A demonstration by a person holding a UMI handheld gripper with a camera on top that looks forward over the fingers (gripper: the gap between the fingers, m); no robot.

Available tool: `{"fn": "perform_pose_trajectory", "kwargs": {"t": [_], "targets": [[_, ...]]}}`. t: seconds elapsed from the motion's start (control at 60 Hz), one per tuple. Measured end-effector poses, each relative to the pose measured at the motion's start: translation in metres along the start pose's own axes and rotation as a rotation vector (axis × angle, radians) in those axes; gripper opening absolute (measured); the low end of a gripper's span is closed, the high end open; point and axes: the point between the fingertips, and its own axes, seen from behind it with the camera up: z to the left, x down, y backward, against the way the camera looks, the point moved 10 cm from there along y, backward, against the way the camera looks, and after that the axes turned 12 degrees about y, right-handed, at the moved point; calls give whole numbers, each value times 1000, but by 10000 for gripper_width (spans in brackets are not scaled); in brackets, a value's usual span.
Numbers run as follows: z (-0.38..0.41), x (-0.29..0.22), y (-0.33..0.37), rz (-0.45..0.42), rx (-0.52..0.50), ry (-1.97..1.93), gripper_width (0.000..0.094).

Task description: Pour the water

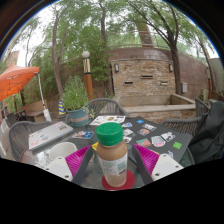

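Note:
A bottle [112,155] with a green cap, a white label and tan liquid stands upright on a round red coaster [117,181] on the dark patio table [150,128]. It stands between my gripper's [113,164] two fingers, with the pink pads [79,161] spread wide on either side of it. A gap shows between each pad and the bottle's lower body. The gripper is open. No cup for pouring is clearly visible near the bottle.
Several cards and papers [107,120] lie scattered over the table. A white bowl-like object [56,151] sits left of the fingers. A potted plant [76,100] stands at the far left. Metal chairs, an orange umbrella [16,80] and a brick structure [143,76] lie beyond.

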Motion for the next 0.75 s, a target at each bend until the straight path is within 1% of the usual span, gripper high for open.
{"fn": "perform_pose_trajectory", "kwargs": {"t": [0.05, 0.117, 0.2, 0.367, 0.583, 0.65, 0.75], "targets": [[-3, -1, 8, 10, 19, -7, 829], [-2, -5, 20, 12, 26, -29, 830], [1, -6, 41, 56, 33, -41, 831], [27, -21, 113, 100, 80, -20, 831], [105, -44, 224, 167, 116, 47, 830], [132, -50, 255, 204, 140, 52, 832], [173, -56, 292, 236, 121, 73, 825]]}}
